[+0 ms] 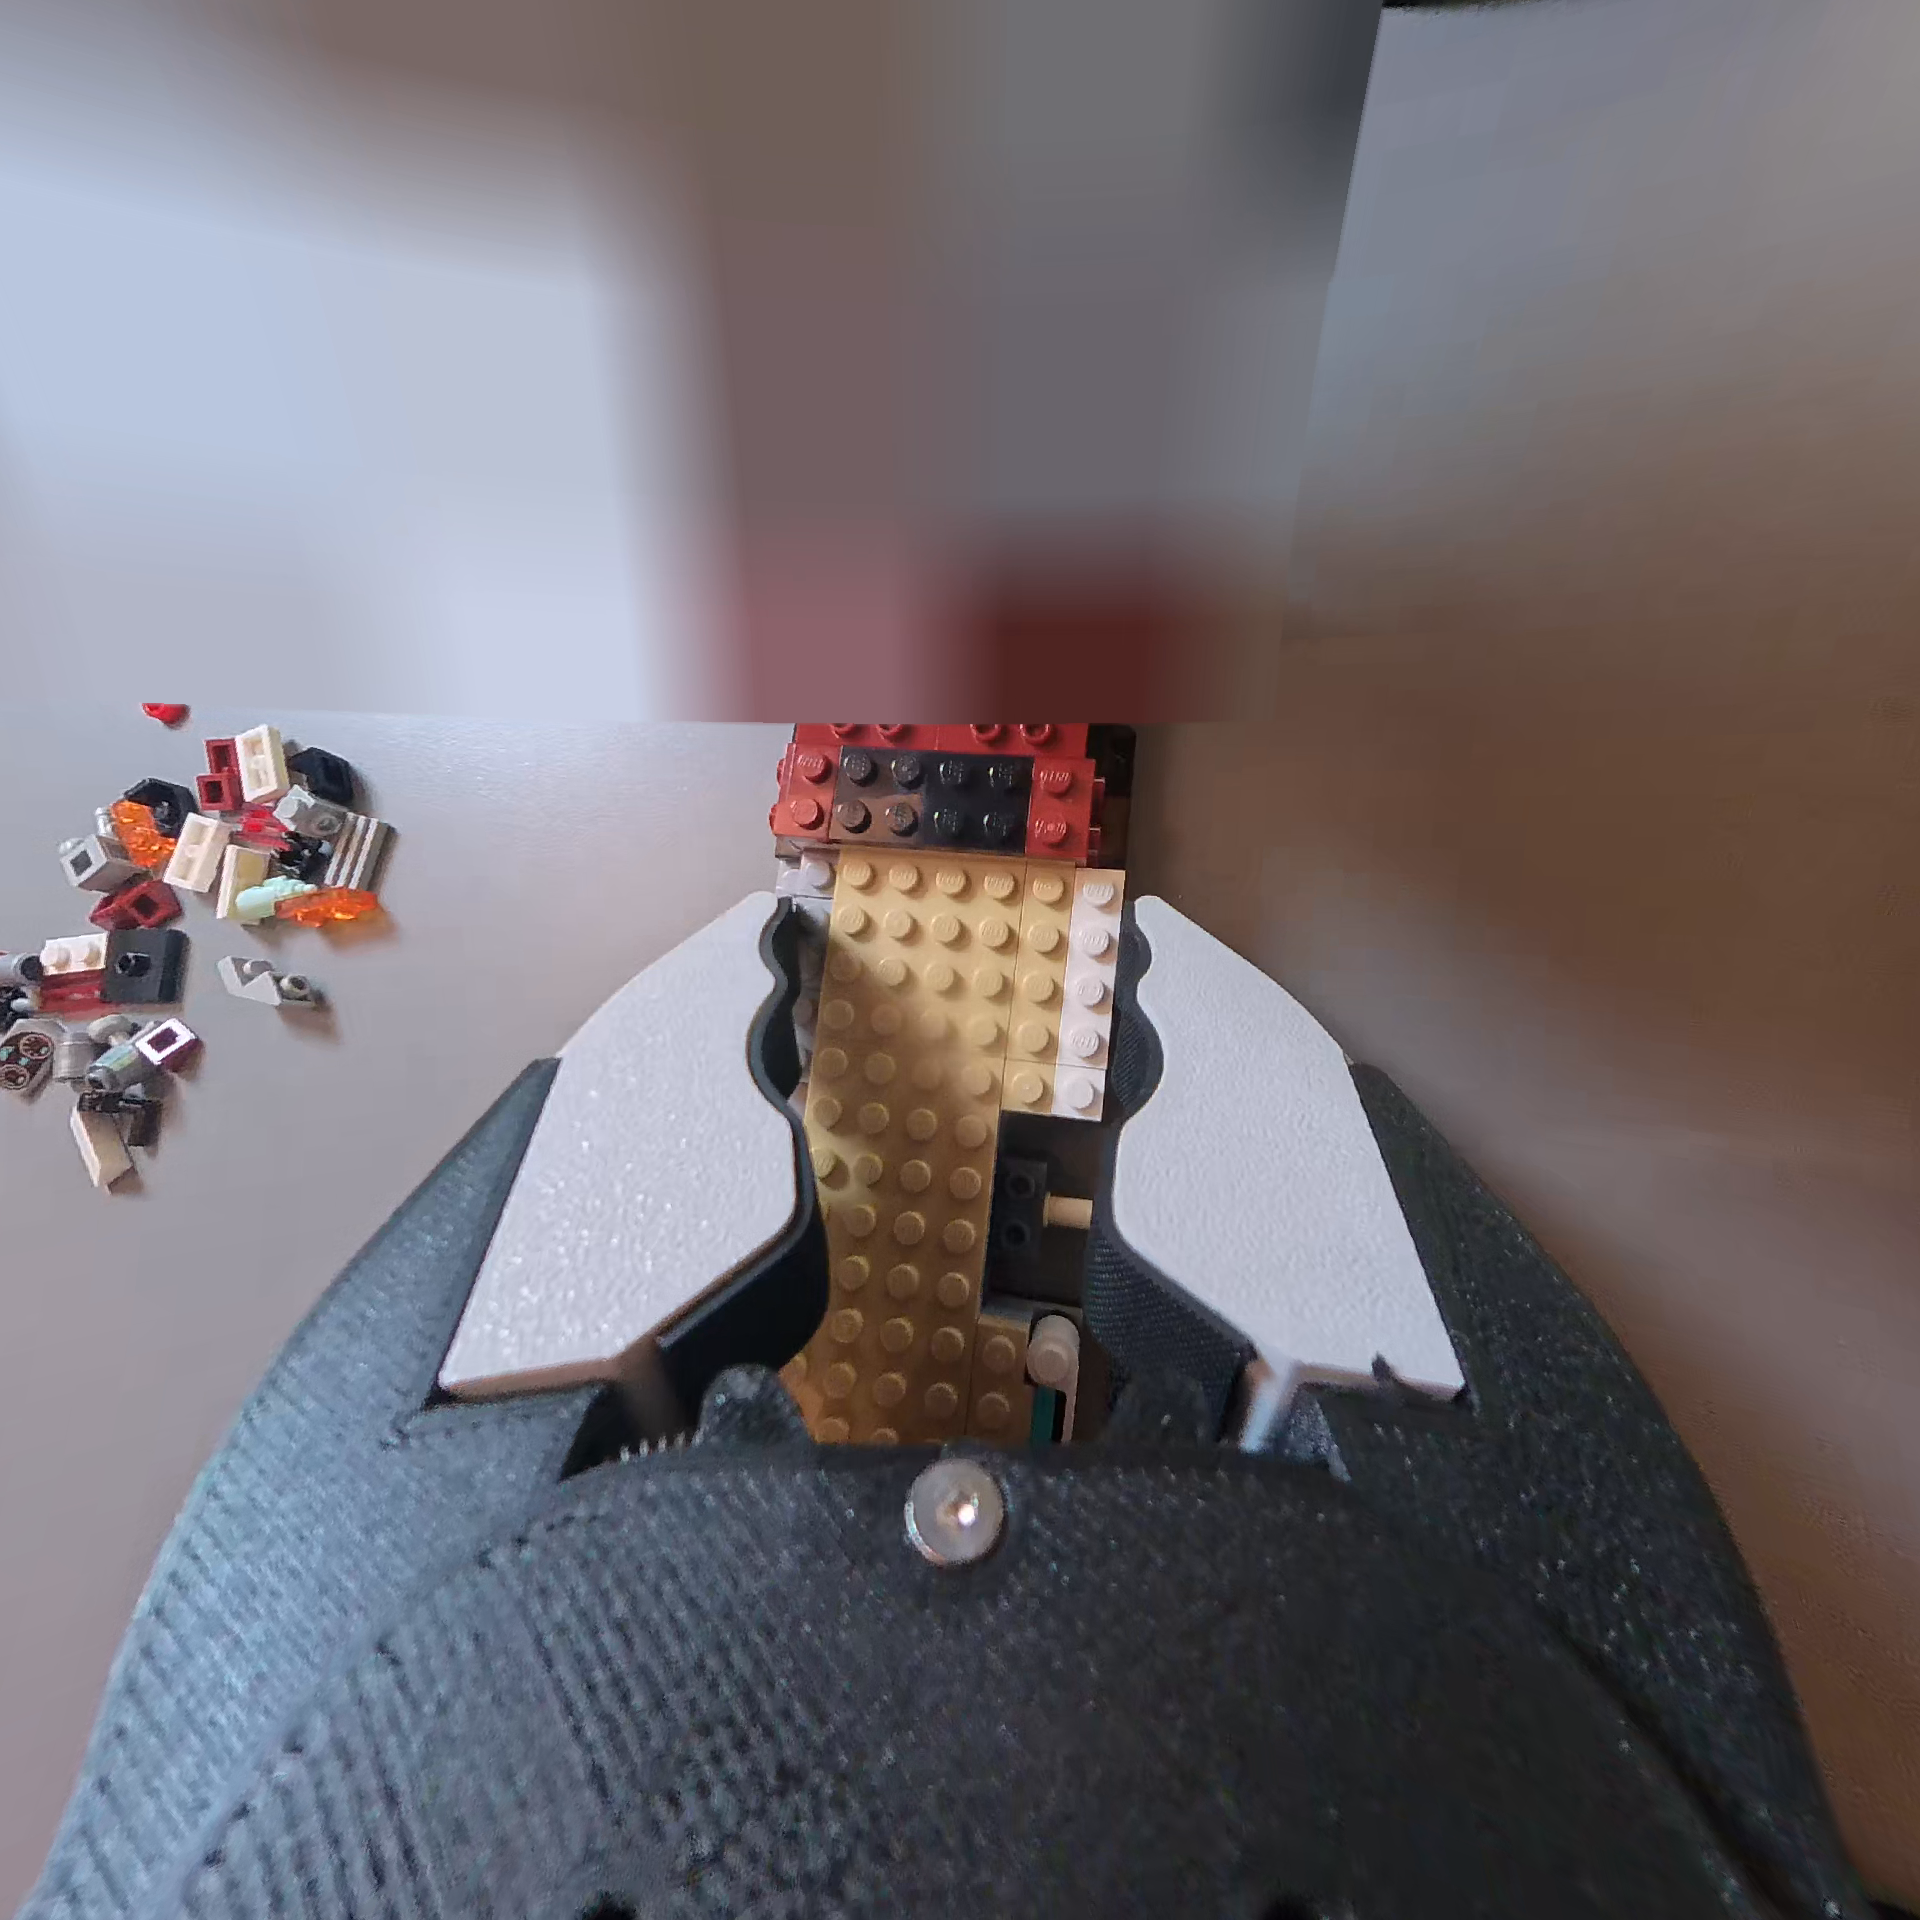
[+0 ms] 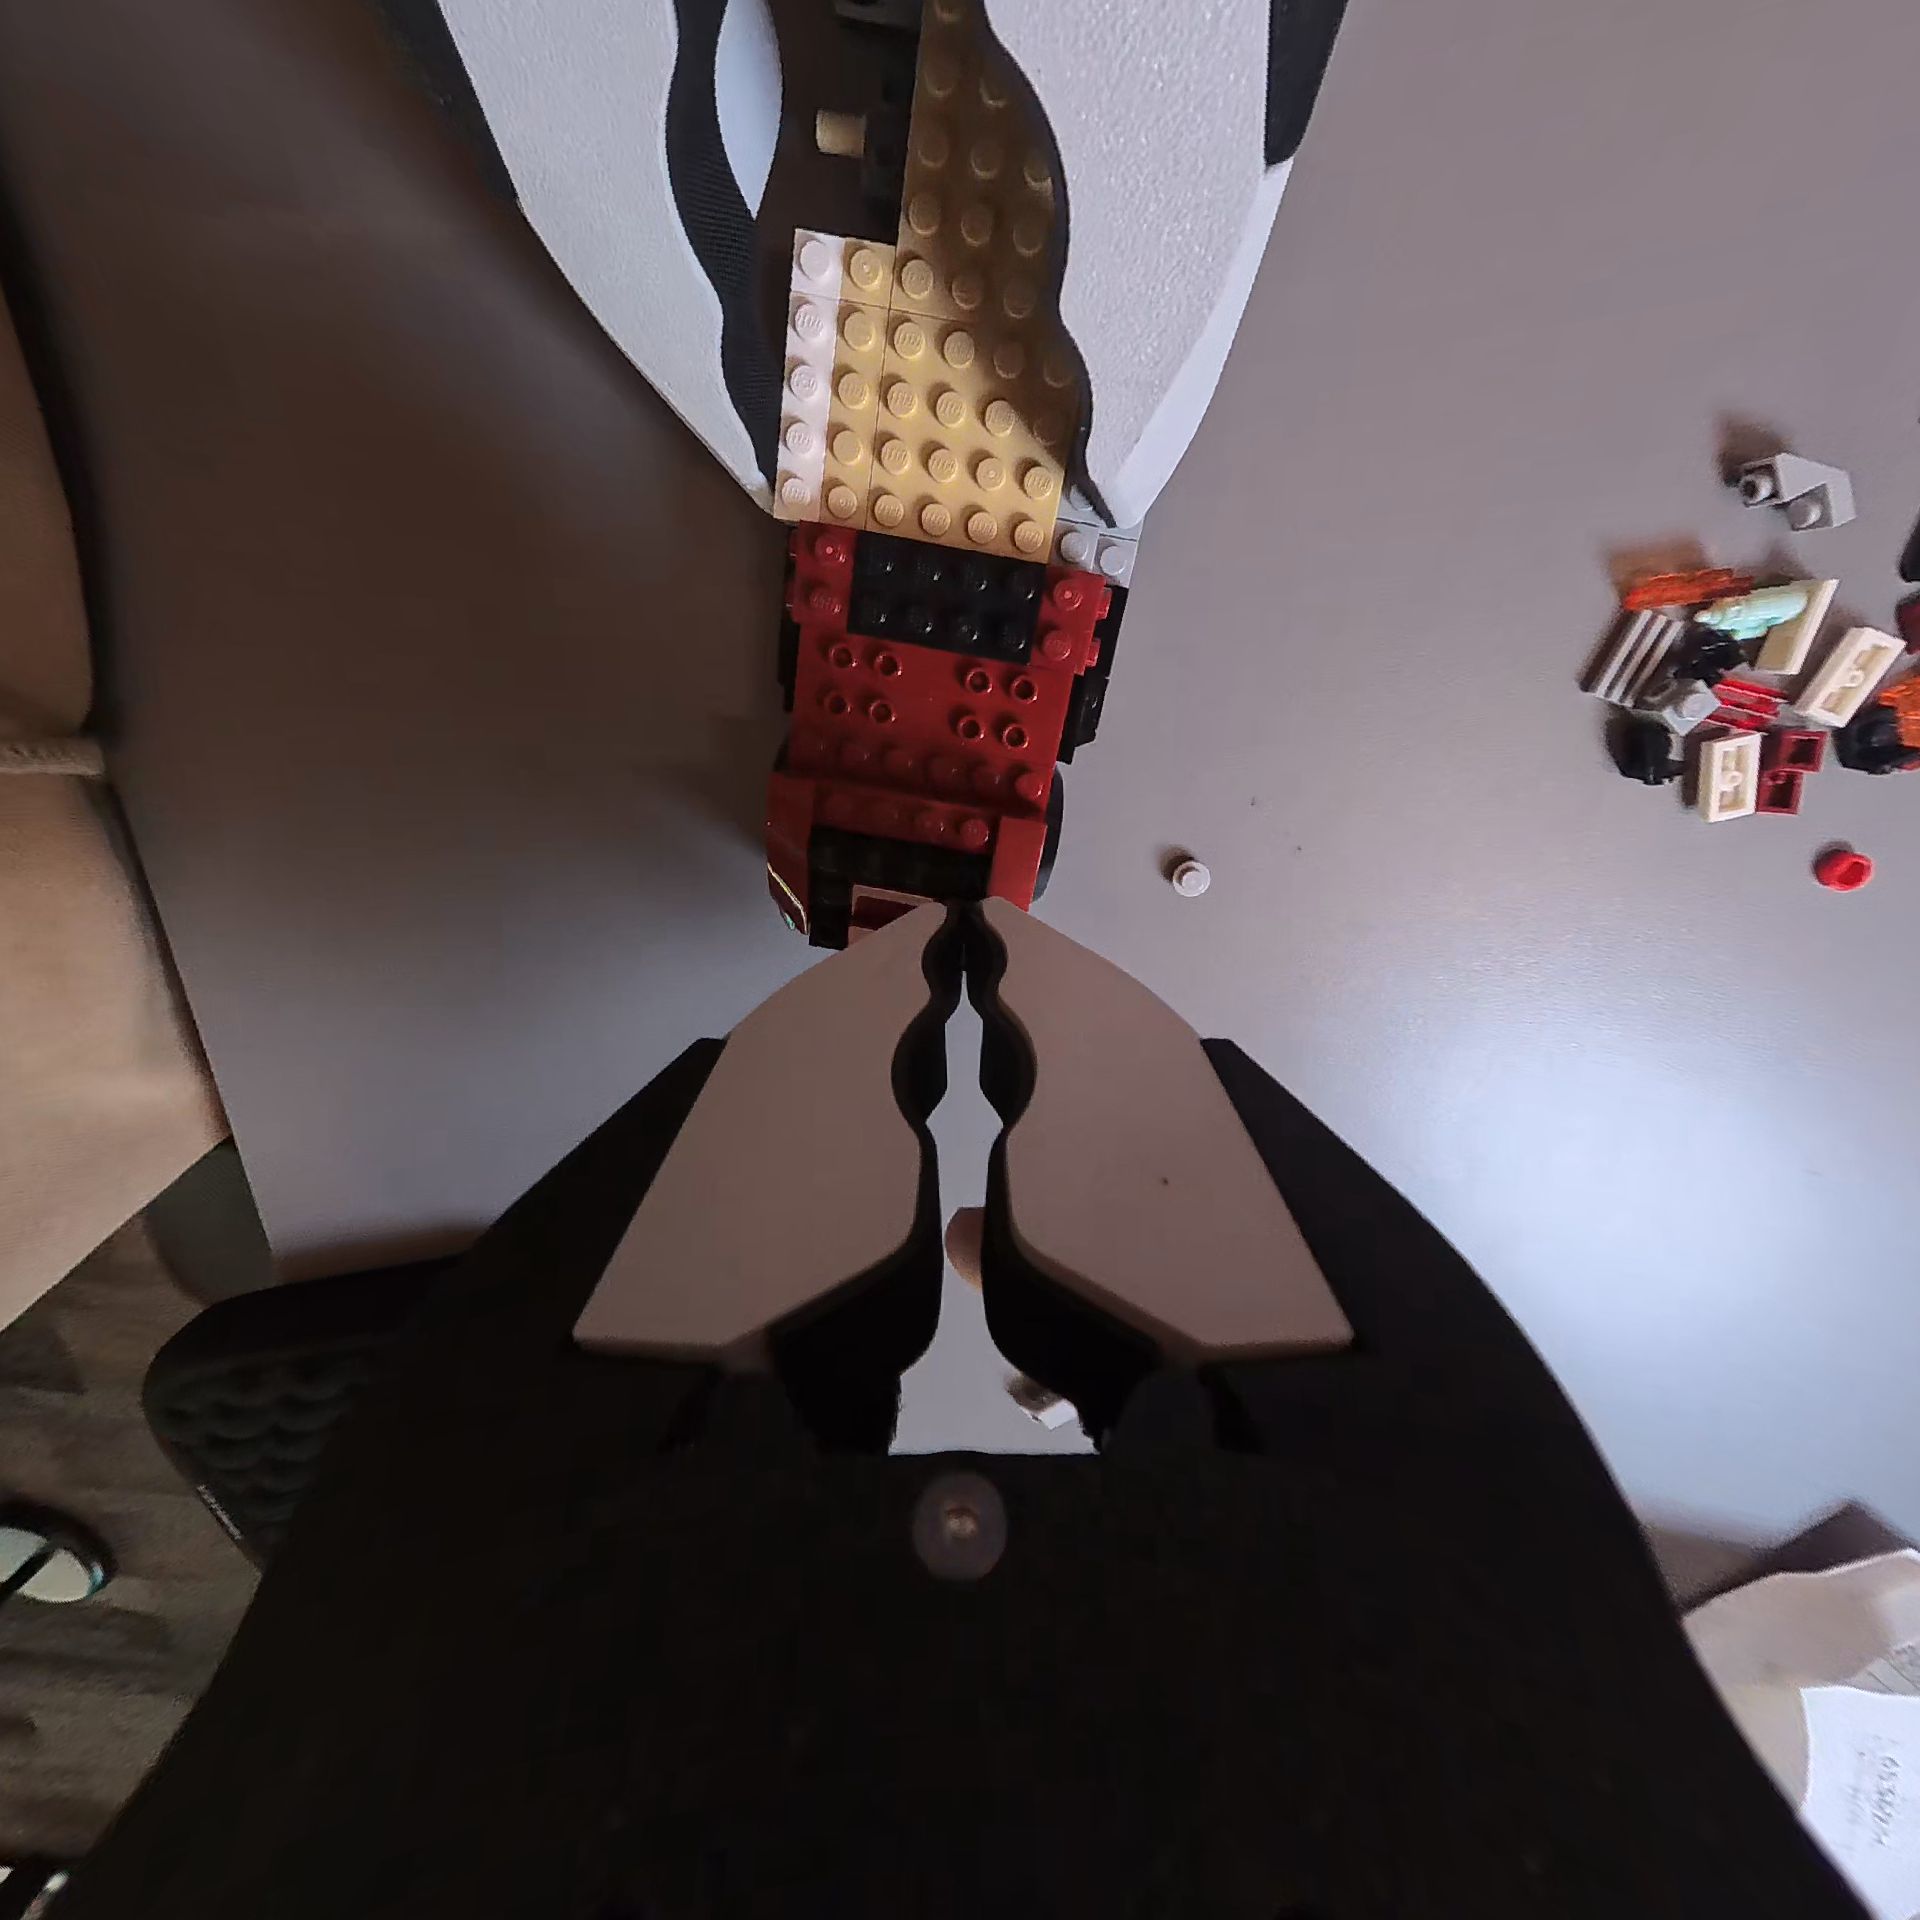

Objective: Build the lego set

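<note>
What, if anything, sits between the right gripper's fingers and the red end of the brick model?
Nothing visible. The right gripper, fingers closed together, sits right at the red end of the brick model. The grey round stud and the loose brick pile lie off to the side on the table.

We look down close along the left gripper point(image 1: 951, 914) across the table point(image 1: 540, 810), the right gripper point(image 2: 961, 914) view facing it from the far end, both sharing the brick model point(image 2: 925, 582), loose bricks point(image 2: 1745, 686).
</note>
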Motion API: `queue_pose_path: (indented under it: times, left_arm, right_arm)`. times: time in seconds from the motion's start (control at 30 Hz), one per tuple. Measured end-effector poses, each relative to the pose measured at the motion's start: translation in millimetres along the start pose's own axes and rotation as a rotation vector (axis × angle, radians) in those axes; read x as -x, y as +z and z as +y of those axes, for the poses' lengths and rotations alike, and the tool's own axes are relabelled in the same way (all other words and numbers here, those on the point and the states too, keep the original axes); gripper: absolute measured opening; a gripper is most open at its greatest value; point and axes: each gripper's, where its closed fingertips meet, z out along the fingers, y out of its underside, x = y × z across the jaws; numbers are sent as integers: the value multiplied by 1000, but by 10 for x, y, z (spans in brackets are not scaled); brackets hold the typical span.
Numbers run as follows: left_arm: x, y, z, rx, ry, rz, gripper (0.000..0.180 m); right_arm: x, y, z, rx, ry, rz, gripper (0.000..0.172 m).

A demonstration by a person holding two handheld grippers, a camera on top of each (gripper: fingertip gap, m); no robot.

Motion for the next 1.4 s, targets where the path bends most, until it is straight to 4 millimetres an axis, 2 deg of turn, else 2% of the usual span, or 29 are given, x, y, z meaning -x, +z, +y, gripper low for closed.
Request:
queue_pose_path:
  times: [0.3,0.37,0.43,0.47,0.57,0.77,1.17,1.3,1.4]
  left_arm:
    - [3,-6,7,-3,8,-6,59]
    - [4,-5,6,2,8,-10,59]
    - [4,-5,6,1,7,-10,59]
    - [5,-5,6,1,6,-10,59]
    - [5,-5,6,0,6,-10,59]
    - [15,-4,5,-1,-4,-24,59]
    - [22,-7,10,-3,-5,-27,59]
    - [28,-5,9,-1,-14,-35,59]
    - [49,2,5,6,-33,-54,59]
  right_arm:
    - [-7,-11,-7,-118,41,20,0]
    - [-6,-103,-48,-210,63,-4,0]
    - [-151,-244,-63,-300,105,35,5]
    - [-237,-255,-26,-310,104,67,10]
    - [-381,-103,33,-345,99,84,14]
    - [-453,211,68,-344,75,49,14]
    - [-499,290,63,-329,65,26,8]
    - [-479,241,67,-340,59,27,7]
    - [-378,24,37,-405,71,22,7]
